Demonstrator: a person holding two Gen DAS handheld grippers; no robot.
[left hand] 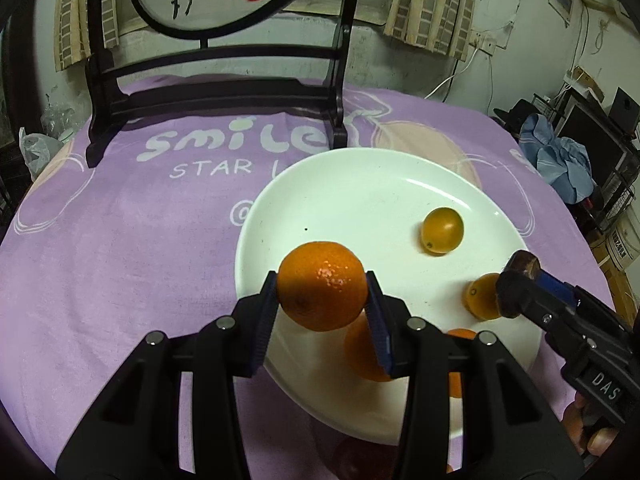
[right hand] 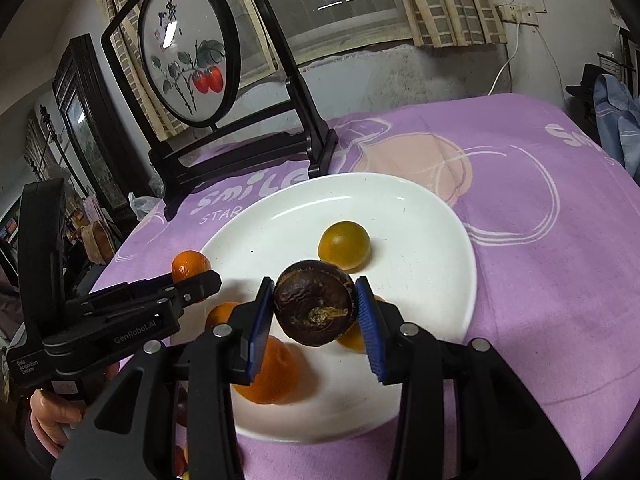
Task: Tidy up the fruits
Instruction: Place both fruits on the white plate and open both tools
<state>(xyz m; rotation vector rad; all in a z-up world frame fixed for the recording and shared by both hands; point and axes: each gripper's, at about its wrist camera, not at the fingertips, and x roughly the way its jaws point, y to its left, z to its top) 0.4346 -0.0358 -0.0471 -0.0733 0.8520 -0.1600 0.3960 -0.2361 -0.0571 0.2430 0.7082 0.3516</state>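
Observation:
My left gripper (left hand: 322, 286) is shut on an orange mandarin (left hand: 322, 285) and holds it above the near-left part of a white plate (left hand: 360, 184). My right gripper (right hand: 315, 308) is shut on a dark brown wrinkled fruit (right hand: 314, 307) above the same plate (right hand: 420, 216). On the plate lie a yellow-orange small fruit (left hand: 443, 231), also in the right wrist view (right hand: 345, 245), another one (left hand: 480, 295) partly behind the right gripper (left hand: 520, 280), and orange mandarins (right hand: 266, 376) under the fingers. The left gripper (right hand: 192, 276) with its mandarin (right hand: 188, 265) shows at left.
A purple cloth with "smile" lettering (left hand: 120, 240) covers the table. A black-framed round painted screen on a stand (left hand: 216, 64) stands behind the plate. More fruit (left hand: 360, 460) lies off the plate's near edge. Clutter and a blue cloth (left hand: 560, 160) lie beyond the table's right side.

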